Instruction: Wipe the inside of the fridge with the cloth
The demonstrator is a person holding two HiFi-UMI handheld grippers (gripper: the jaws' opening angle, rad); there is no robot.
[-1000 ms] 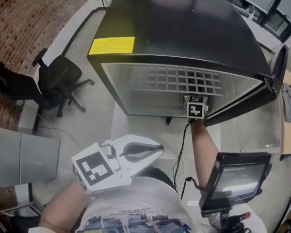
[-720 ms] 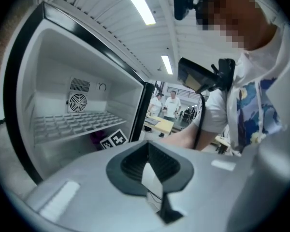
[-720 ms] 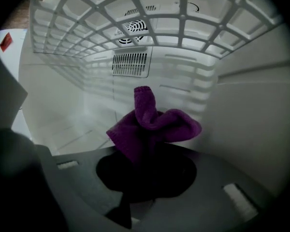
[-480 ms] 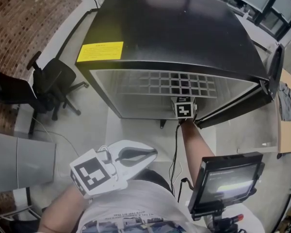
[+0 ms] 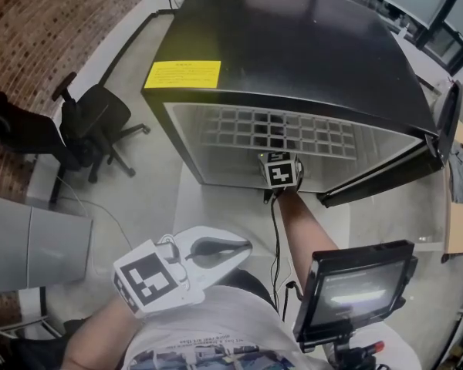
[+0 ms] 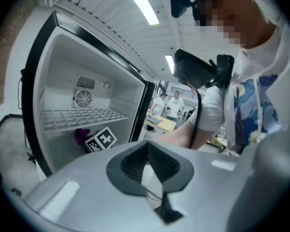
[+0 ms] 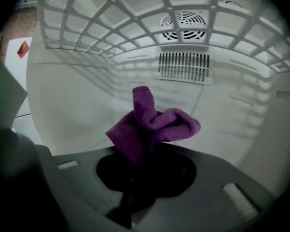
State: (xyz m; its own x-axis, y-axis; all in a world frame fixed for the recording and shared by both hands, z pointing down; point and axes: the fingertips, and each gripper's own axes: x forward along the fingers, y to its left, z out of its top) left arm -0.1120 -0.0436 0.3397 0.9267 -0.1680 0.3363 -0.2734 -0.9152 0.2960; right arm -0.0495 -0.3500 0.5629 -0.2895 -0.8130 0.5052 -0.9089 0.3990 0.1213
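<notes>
The right gripper (image 7: 137, 170) is seen with its jaws closed on a purple cloth (image 7: 152, 122), which is bunched and stands up out of the jaws in a crumpled fold. The gripper and the cloth are held inside the fridge (image 5: 293, 45), in the lower compartment under the white wire shelf (image 7: 111, 13), and are pointed at the far white wall, where a round fan vent (image 7: 184, 17) and a slotted grille (image 7: 185, 66) are set. Whether the cloth is touching any wall cannot be told. The left gripper (image 5: 243, 247) is held near, close to the person's body and well apart from the fridge; its jaws are brought together at the tips and nothing is gripped between them. The fridge is black outside, and a yellow label (image 5: 182, 73) is fixed at the left of its top. Its door (image 5: 386, 174) is swung open to the right. A black office chair (image 5: 92, 122) stands on the floor to the left, beside a brick wall (image 5: 46, 29). A small screen (image 5: 355, 287) is mounted at the near right.
</notes>
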